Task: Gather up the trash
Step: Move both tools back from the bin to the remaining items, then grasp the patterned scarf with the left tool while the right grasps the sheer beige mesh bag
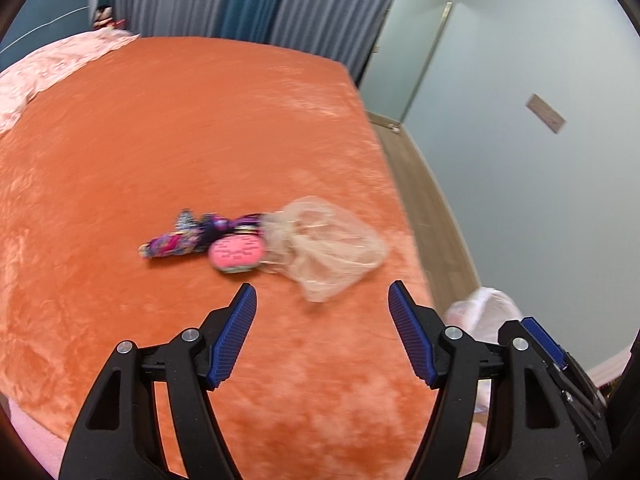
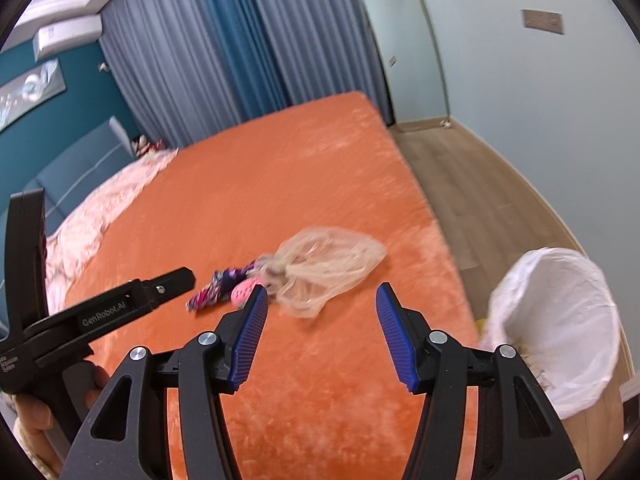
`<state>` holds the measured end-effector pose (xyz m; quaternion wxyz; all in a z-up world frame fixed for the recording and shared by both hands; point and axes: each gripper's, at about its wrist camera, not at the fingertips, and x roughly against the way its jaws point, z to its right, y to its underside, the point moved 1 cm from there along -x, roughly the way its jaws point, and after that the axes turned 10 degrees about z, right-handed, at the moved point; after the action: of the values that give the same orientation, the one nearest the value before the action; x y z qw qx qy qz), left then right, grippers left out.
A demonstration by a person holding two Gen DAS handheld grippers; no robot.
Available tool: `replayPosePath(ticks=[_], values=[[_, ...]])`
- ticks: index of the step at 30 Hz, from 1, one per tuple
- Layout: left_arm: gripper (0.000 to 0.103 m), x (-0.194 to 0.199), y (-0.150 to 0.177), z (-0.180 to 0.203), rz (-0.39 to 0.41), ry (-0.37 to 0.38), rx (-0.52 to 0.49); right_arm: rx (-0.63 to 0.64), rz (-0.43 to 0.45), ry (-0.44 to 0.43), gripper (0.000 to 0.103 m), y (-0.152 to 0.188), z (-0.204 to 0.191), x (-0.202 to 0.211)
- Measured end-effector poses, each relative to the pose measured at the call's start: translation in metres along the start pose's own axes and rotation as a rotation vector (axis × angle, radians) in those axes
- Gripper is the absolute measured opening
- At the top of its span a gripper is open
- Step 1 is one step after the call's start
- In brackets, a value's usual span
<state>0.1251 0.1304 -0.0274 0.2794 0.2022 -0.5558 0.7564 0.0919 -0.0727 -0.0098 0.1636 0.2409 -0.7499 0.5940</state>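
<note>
A bed (image 1: 160, 140) with an orange plush blanket fills most of both views, and everything here is placed relative to it. Beyond its far side hang grey and blue curtains (image 2: 192, 48), and at its head end lies a pale pink quilt (image 1: 48, 68). Off the bed's right edge, on the wooden floor (image 2: 452, 168), stands a bin lined with a white bag (image 2: 560, 320); its mouth is open toward the camera. On the blanket, near the right edge of the bed, lies a crumpled clear plastic bag (image 1: 332, 240). Touching it on its left is a round pink packet (image 1: 236, 256), and just behind that lies a purple patterned wrapper (image 1: 180, 240); the motion blur hides their print. The left claw (image 1: 322, 300) hovers above the blanket on the near side of this trash, its blue pads well apart and nothing between them. The right claw (image 2: 320, 300) hangs beside it, also parted and empty, with the plastic bag showing just beyond its tips. A hand (image 2: 36, 412) holds the left tool's handle.
</note>
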Motion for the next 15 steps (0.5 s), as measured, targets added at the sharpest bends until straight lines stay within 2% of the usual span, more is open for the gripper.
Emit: replayPosePath(ticks=[9, 15], values=[[0.065, -0.052, 0.003, -0.101, -0.066, -0.145, 0.028, 0.061, -0.15, -0.027, 0.055, 0.04, -0.041, -0.095], [0.065, -0.105, -0.002, -0.144, -0.123, -0.155, -0.018, 0.098, -0.238, -0.021, 0.055, 0.055, -0.06, -0.163]])
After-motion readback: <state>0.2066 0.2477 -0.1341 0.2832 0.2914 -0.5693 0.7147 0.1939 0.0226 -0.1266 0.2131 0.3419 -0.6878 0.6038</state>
